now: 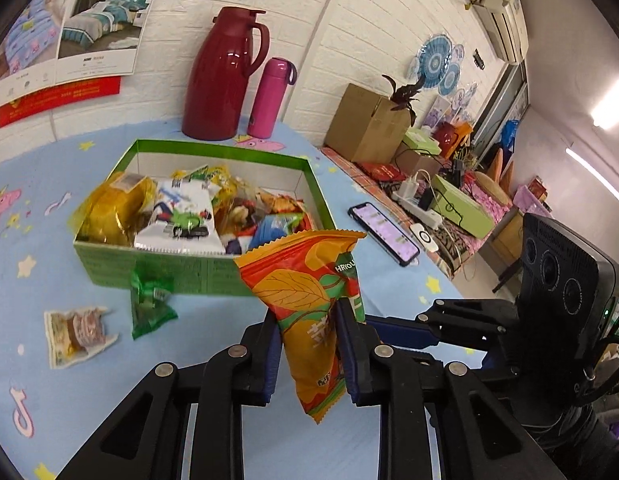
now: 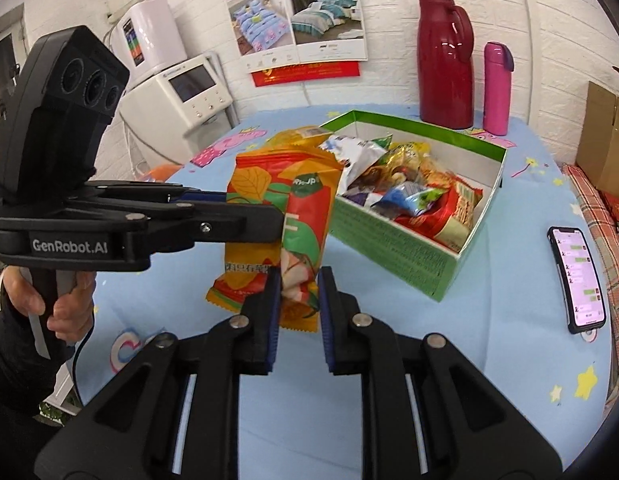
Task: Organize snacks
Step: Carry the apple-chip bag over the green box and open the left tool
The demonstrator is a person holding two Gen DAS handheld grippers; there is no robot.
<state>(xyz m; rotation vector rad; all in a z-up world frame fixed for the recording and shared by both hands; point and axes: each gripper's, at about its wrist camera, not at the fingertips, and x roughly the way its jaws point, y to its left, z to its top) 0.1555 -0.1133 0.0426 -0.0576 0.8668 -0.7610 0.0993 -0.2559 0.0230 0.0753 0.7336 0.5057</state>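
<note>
We hold the orange packet (image 1: 309,300) in the air just before the green box (image 1: 213,276), our left gripper (image 1: 309,344) clamped on its middle. Our right gripper (image 2: 297,300) brackets its lower end, and we cannot tell whether it pinches. It looks light, crinkly and slippery, so we judge the flat middle safest, gently, since the contents may crush.

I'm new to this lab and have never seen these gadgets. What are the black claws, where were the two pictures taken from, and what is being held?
They are hand-held grasping tools, not a robot: a person's hand squeezes the handle. Each tool carries a camera looking along its own fingers, so one picture comes from the left tool, the other from the right tool.

Both tools pinch the same orange snack packet, held above a blue tablecloth.

On the cloth sits a green box full of snacks. Beside it lie a green packet, a clear-wrapped snack and a phone. Behind stand a red jug and a pink bottle.
</note>
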